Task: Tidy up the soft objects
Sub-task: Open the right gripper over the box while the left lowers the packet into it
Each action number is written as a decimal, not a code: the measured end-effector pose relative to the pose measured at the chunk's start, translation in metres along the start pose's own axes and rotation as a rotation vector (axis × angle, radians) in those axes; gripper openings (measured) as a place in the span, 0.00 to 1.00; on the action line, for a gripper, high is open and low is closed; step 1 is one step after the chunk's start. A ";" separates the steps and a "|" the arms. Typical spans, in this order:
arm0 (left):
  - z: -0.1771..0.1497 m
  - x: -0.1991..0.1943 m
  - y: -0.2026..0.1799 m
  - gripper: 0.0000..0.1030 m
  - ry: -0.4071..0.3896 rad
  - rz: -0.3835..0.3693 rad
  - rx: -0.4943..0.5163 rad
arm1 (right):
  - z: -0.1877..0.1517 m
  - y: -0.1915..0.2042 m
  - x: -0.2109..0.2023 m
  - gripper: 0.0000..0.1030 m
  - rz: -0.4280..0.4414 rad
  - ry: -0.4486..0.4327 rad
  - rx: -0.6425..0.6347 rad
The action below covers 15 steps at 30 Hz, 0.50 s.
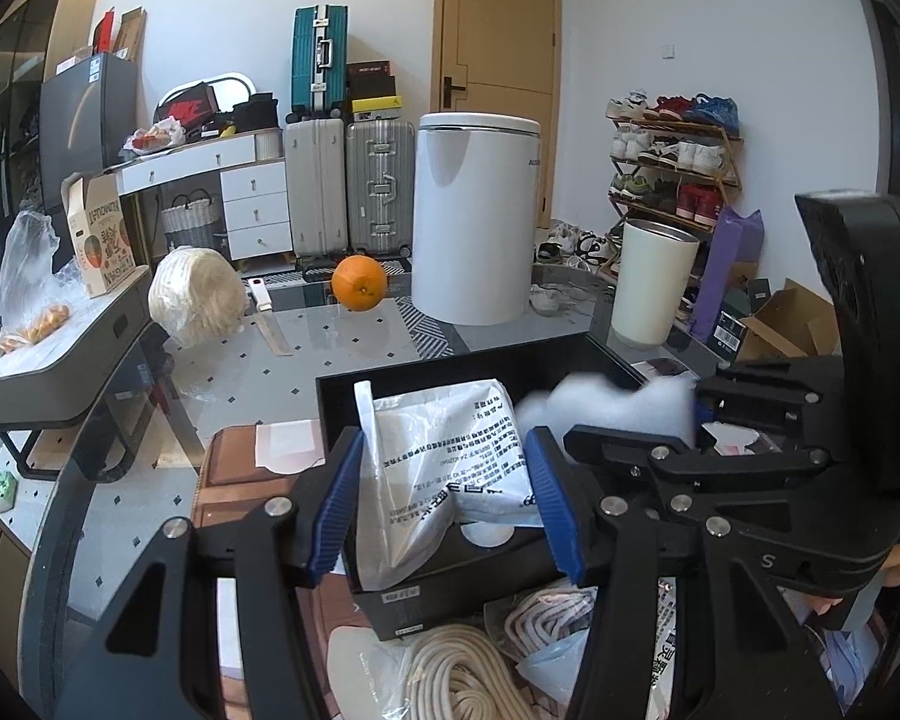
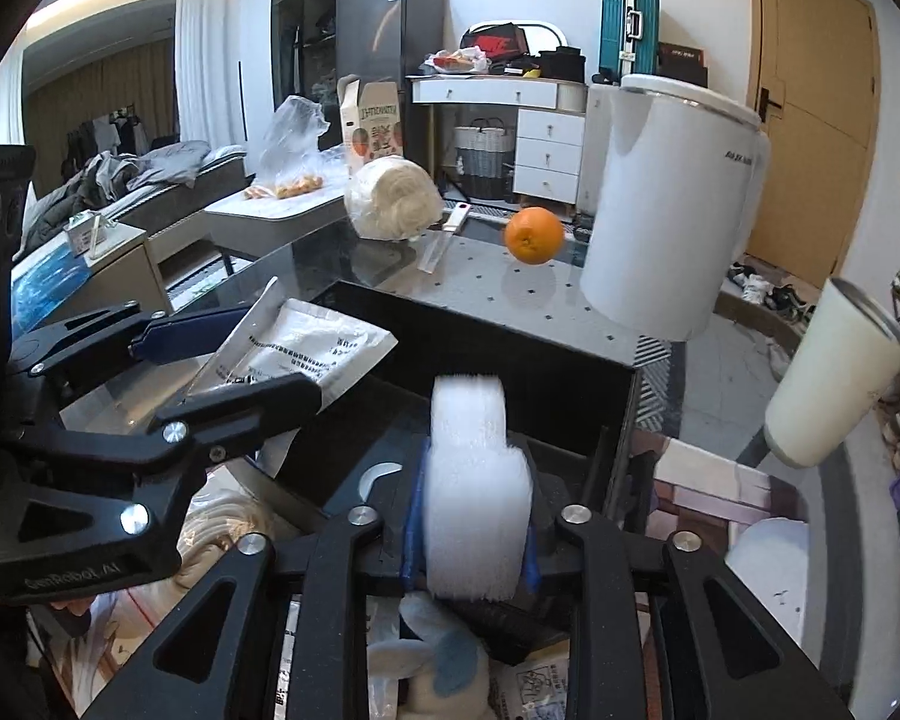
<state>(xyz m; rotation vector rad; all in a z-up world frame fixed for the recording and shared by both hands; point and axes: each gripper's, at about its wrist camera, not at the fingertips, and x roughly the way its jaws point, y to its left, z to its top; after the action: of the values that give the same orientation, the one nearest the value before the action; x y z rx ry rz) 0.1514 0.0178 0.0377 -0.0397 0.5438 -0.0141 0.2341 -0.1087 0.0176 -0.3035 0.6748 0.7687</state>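
My left gripper (image 1: pixel 444 504) is shut on a white printed plastic packet (image 1: pixel 450 450), which hangs just above the near end of a black open box (image 1: pixel 342 384). In the right wrist view that left gripper (image 2: pixel 258 354) comes in from the left with the packet (image 2: pixel 306 354) sticking out over the box rim (image 2: pixel 480 330). My right gripper (image 2: pixel 474 528) is shut on a white foam block (image 2: pixel 471 480), its blue pads pressing both sides, low over the box. The left wrist view has the foam (image 1: pixel 606 402) and right gripper (image 1: pixel 690 420) at the right.
On the glass table behind the box sit an orange (image 1: pixel 359 283), a tall white bin (image 1: pixel 474 216), a cream tumbler (image 1: pixel 654 282) and a cream fabric roll (image 1: pixel 195 294). A coiled cream rope (image 1: pixel 456 672) and a plush toy (image 2: pixel 438 660) lie near me.
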 end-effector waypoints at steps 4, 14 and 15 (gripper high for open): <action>0.001 0.003 -0.001 0.59 0.010 0.008 0.002 | 0.000 0.001 -0.007 0.46 -0.021 -0.015 -0.013; -0.002 -0.022 0.006 1.00 -0.028 -0.020 -0.045 | -0.006 -0.005 -0.035 0.85 -0.055 -0.064 -0.006; -0.003 -0.026 0.007 1.00 -0.036 -0.021 -0.049 | -0.007 -0.005 -0.040 0.87 -0.056 -0.074 0.001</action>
<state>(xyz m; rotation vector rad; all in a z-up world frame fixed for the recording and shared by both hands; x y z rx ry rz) 0.1275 0.0249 0.0484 -0.0932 0.5075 -0.0206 0.2140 -0.1372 0.0388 -0.2905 0.5941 0.7225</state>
